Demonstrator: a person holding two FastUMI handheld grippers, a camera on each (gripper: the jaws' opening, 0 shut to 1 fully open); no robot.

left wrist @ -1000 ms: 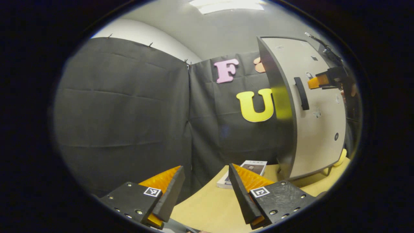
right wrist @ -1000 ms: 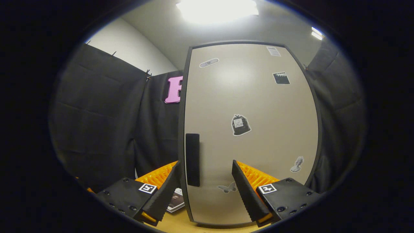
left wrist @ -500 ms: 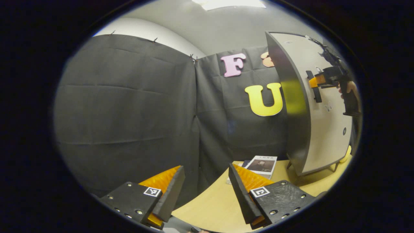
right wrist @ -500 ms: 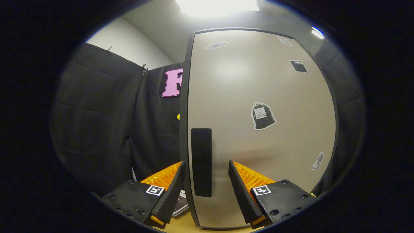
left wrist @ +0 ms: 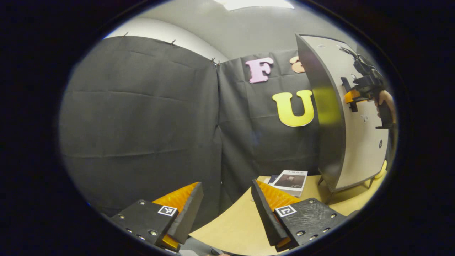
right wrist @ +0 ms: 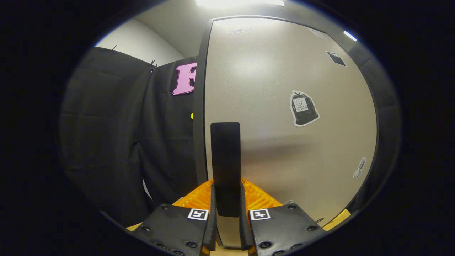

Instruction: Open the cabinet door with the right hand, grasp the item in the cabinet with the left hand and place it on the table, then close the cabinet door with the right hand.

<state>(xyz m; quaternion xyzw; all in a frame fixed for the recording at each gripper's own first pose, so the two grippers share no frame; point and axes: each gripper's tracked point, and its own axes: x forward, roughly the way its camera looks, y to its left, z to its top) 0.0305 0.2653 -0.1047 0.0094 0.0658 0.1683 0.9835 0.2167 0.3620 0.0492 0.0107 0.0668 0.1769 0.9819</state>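
Clamping the handle (right wrist: 225, 167) of the cabinet door (right wrist: 284, 89), the right gripper (right wrist: 226, 227) is seen close up in the right gripper view: its jaws are drawn in tight, one finger pressed on each side of the dark upright handle, low on its length. The door is pale, edged in dark trim and dotted with small stickers, and it appears closed or barely moved, though the seam cannot be judged for certain. In the left gripper view the same cabinet (left wrist: 350, 142) is shown from the side, standing on short legs on the bench (left wrist: 234, 227), with the right gripper (left wrist: 350, 96) at the handle and a hand (left wrist: 384, 103) behind it. The left gripper (left wrist: 227, 209) is held low over the near edge of the bench, well apart from the cabinet; its jaws are spread wide and nothing is held between them. A book (left wrist: 291, 181) is lying on the bench just beside the cabinet's foot. The item to be fetched cannot be seen, and is presumably hidden inside behind the door. The task is judged to be at its very start: the handle has been gripped, but the door is not yet swung open, and the fetching, the placing on the bench and the closing are all left to do.
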